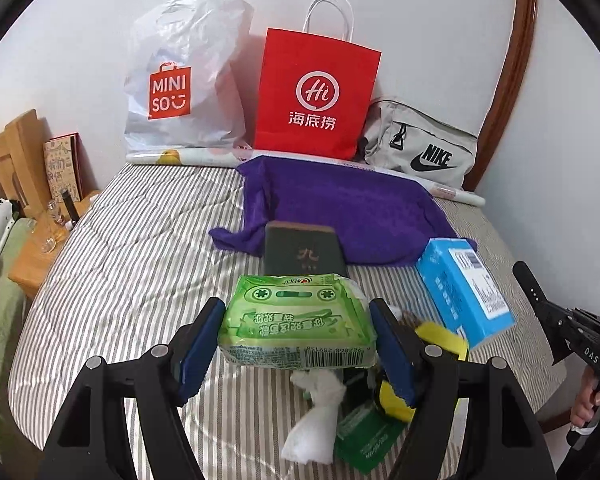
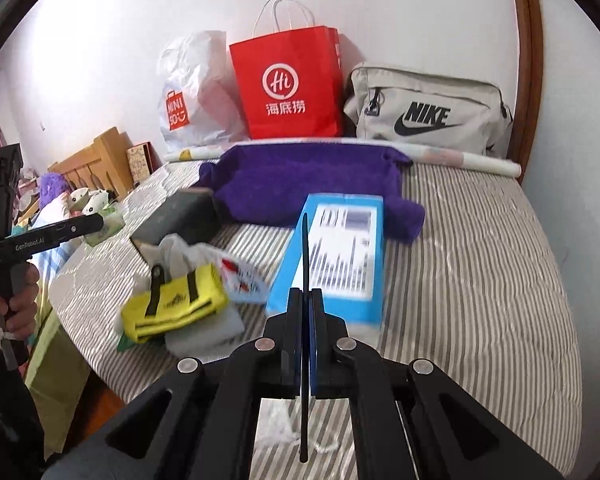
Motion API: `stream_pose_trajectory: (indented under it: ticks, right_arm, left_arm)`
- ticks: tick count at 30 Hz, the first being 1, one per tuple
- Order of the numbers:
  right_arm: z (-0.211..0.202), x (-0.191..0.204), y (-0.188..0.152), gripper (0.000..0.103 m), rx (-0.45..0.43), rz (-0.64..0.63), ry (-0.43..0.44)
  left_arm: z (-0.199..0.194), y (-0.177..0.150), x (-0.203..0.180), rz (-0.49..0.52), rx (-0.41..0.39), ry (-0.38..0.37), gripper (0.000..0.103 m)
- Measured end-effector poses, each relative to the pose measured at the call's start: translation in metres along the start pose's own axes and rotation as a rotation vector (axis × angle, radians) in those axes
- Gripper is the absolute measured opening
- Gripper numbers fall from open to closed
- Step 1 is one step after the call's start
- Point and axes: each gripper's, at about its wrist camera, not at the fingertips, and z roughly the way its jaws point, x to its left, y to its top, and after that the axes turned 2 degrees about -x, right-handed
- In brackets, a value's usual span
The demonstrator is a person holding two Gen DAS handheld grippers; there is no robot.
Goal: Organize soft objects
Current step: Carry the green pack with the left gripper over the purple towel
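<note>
My left gripper (image 1: 296, 340) is shut on a green tissue pack (image 1: 296, 320) and holds it above the striped bed (image 1: 120, 280). Under it lie white socks (image 1: 316, 408), a yellow-and-black item (image 1: 440, 336) and a green packet (image 1: 364, 436). A purple towel (image 1: 348, 208) lies farther back with a dark box (image 1: 304, 252) before it. My right gripper (image 2: 306, 300) is shut on a thin dark flat strip (image 2: 305, 320), edge-on, above a blue box (image 2: 340, 256). The yellow item (image 2: 172, 304) and grey-white socks (image 2: 204, 336) lie to its left.
Against the wall stand a white Miniso bag (image 1: 180, 80), a red paper bag (image 1: 316, 92) and a grey Nike bag (image 1: 420, 148), behind a rolled poster (image 1: 180, 158). A wooden nightstand (image 1: 32, 256) with glasses stands left of the bed.
</note>
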Motion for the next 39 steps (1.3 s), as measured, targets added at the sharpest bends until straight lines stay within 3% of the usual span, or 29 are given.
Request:
stream_pose_trajectory:
  ticks: [9, 19, 39]
  right_arm:
    - [0.028, -0.01, 0.046, 0.003, -0.011, 0.005, -0.015]
    - [0.087, -0.027, 0.1, 0.003, 0.008, 0.018, -0.021]
    - [0.196, -0.067, 0.146, 0.003, 0.1, 0.053, 0.0]
  left_arm:
    - [0.026, 0.035, 0.002, 0.023, 0.013, 0.03, 0.071]
    - [0.068, 0.077, 0.006, -0.004, 0.039, 0.034, 0.071]
    - [0.183, 0.132, -0.003, 0.02, 0.123, 0.035, 0.072]
